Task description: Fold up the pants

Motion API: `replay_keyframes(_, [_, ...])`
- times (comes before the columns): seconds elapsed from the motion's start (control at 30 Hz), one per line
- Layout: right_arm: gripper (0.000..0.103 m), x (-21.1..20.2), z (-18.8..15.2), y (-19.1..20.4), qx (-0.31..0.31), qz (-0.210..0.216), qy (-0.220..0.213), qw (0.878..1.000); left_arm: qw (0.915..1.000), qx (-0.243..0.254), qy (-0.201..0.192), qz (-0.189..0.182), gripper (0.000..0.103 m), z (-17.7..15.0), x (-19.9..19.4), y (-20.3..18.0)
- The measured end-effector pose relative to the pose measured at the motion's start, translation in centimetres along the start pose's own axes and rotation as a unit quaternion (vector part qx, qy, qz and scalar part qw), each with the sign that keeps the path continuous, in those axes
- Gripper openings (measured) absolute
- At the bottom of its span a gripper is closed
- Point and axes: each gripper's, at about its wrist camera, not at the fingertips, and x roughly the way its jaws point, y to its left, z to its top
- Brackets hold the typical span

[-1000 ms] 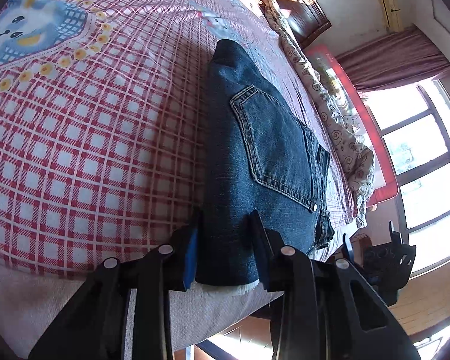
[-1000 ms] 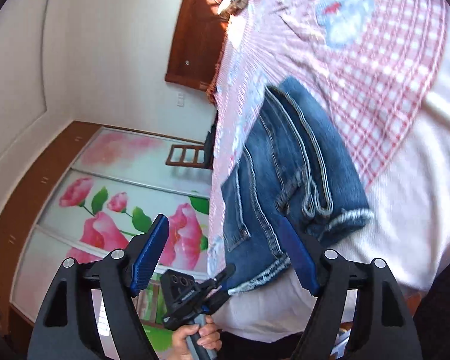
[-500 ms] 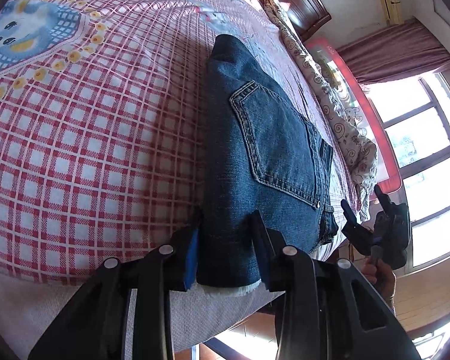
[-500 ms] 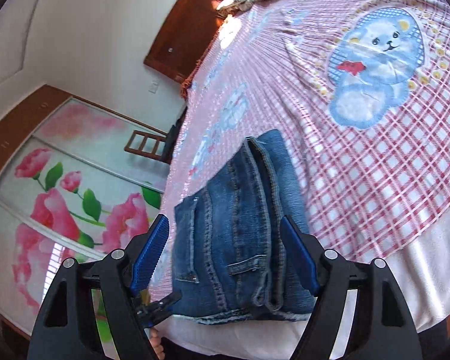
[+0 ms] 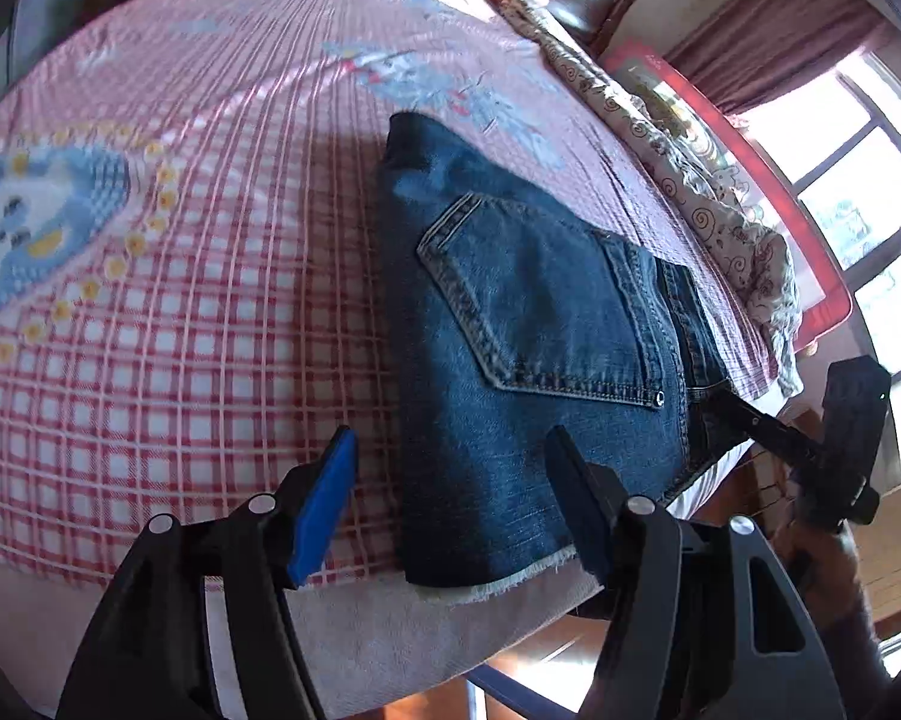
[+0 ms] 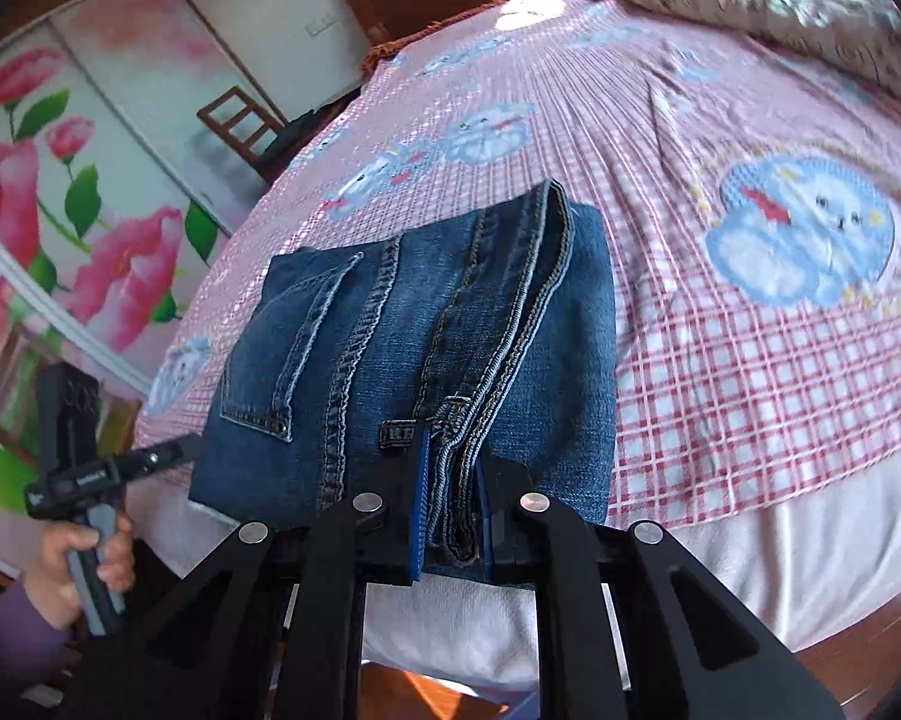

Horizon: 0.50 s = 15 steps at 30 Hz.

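Note:
The dark blue jeans [image 5: 528, 324] lie folded into a compact rectangle near the bed's front edge, back pocket up. My left gripper [image 5: 456, 510] is open, its fingers astride the jeans' near hem without holding it. My right gripper [image 6: 453, 516] is shut on the jeans [image 6: 426, 324] at the thick stitched waistband edge. The right gripper also shows in the left wrist view [image 5: 750, 420], at the jeans' right end. The left gripper shows in the right wrist view [image 6: 168, 456], at the jeans' left edge.
The bed [image 5: 180, 312] has a pink and red checked sheet with cartoon prints. A patterned quilt [image 5: 708, 210] lies along its far side. A window [image 5: 858, 192] and curtain stand beyond. A floral wardrobe [image 6: 60, 192] and a wooden chair [image 6: 240, 120] stand past the bed.
My left gripper opened and let go of the jeans' hem. My right gripper swung down to the jeans and shut on the waistband edge.

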Motion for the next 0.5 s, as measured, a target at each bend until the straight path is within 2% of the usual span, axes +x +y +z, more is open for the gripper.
replay_keyframes(0.07, [0.012,0.0,-0.6,-1.9,0.028,-0.008,0.007,1.0,0.9992,0.036,-0.019,0.006,0.082,0.7,-1.0,-1.4])
replay_keyframes(0.1, [0.012,0.4,-1.3,-3.5,0.047,-0.024,0.01,0.999,0.9984,0.049,-0.023,0.016,0.085,1.0,-1.1,-1.9])
replay_keyframes(0.13, [0.012,0.8,-2.1,-5.0,0.071,-0.022,0.009,0.997,0.9977,0.06,-0.023,0.023,0.085,1.3,-1.1,-2.2])
replay_keyframes(0.2, [0.012,1.2,-3.3,-6.9,0.13,0.03,-0.014,0.991,0.9975,0.061,-0.012,0.034,0.089,1.6,-0.3,-1.9])
replay_keyframes(0.3, [0.015,1.0,-2.5,-5.4,0.099,0.002,-0.005,0.995,0.9992,0.024,0.01,0.031,0.088,1.9,1.2,-0.8])
replay_keyframes(0.37, [0.017,0.6,-2.0,-5.5,0.114,-0.002,0.009,0.993,0.9996,0.008,0.009,0.026,0.088,1.9,1.6,-0.4])
replay_keyframes(0.4, [0.017,-0.4,-1.8,-5.9,0.136,-0.007,-0.01,0.991,0.9995,0.006,0.007,0.029,0.088,1.9,1.7,-0.4])
replay_keyframes(0.5, [0.017,-4.0,-1.1,-6.6,0.185,0.018,-0.092,0.978,0.9997,0.01,0.001,0.021,0.088,2.2,1.8,-0.8])
